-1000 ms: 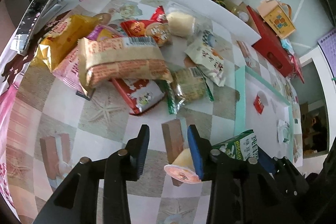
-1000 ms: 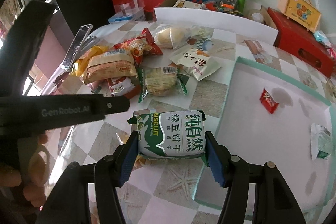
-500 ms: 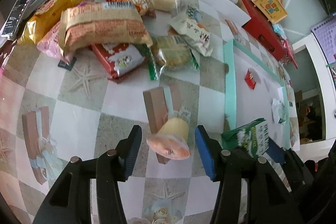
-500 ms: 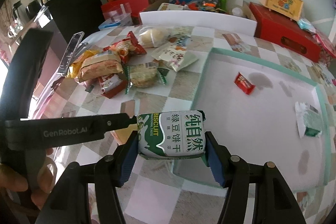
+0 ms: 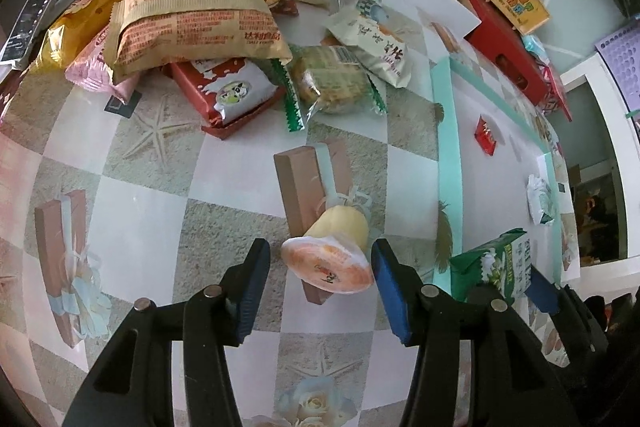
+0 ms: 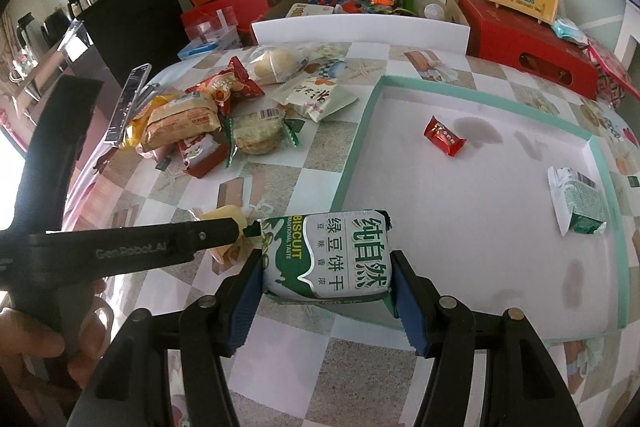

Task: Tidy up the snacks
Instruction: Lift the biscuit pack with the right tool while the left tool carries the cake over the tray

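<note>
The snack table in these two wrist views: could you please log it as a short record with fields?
left gripper: open, jaws on either side of the jelly cup, not touching it
jelly cup: on its side on the tablecloth
right gripper: shut on the green biscuit pack, at the tray's near left corner
tray: holds a red candy and a green-and-white wrapper
unsorted pile: about eight packets left of the tray

The left gripper (image 5: pixel 320 283) is held low with its fingers (image 5: pixel 252 291) spread wide. The right gripper (image 6: pixel 326 287) is clamped, fingers (image 6: pixel 406 301) pressed inward, level.
</note>
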Action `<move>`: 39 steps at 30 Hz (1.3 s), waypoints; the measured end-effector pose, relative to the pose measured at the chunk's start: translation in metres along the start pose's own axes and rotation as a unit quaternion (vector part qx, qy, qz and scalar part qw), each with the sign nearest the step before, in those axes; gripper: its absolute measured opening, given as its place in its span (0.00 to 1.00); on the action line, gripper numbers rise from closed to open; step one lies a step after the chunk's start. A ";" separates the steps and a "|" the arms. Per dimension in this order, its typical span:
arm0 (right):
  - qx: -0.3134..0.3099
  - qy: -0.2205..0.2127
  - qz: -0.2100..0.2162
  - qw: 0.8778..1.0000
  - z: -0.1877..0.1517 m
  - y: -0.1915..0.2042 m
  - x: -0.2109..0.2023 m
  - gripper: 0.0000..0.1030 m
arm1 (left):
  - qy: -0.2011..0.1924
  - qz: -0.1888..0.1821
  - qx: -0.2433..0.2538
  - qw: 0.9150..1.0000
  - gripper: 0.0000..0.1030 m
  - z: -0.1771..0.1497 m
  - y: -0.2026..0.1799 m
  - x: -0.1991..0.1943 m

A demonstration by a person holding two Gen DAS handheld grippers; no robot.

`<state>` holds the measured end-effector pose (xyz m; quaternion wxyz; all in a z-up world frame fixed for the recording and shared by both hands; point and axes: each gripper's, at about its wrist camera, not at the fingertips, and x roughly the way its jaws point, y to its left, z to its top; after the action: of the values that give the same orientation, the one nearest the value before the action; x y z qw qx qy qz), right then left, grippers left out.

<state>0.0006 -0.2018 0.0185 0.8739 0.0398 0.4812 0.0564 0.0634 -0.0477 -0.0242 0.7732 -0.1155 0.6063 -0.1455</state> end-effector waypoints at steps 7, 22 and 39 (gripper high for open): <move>0.004 0.002 0.000 1.000 0.000 -0.001 0.001 0.62 | -0.005 0.004 0.017 1.000 0.45 0.000 -0.009 -0.002; 0.005 -0.004 0.005 1.000 0.003 -0.002 -0.002 0.62 | -0.031 0.000 0.012 0.999 0.44 0.004 -0.004 -0.019; 0.134 -0.014 -0.091 0.987 0.009 -0.092 -0.016 0.62 | -0.101 -0.036 0.080 0.991 0.44 0.011 -0.063 -0.039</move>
<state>0.0050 -0.2952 0.0252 0.8686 0.1132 0.4742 -0.0885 0.0600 -0.0921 0.0363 0.8317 -0.0889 0.5068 -0.2088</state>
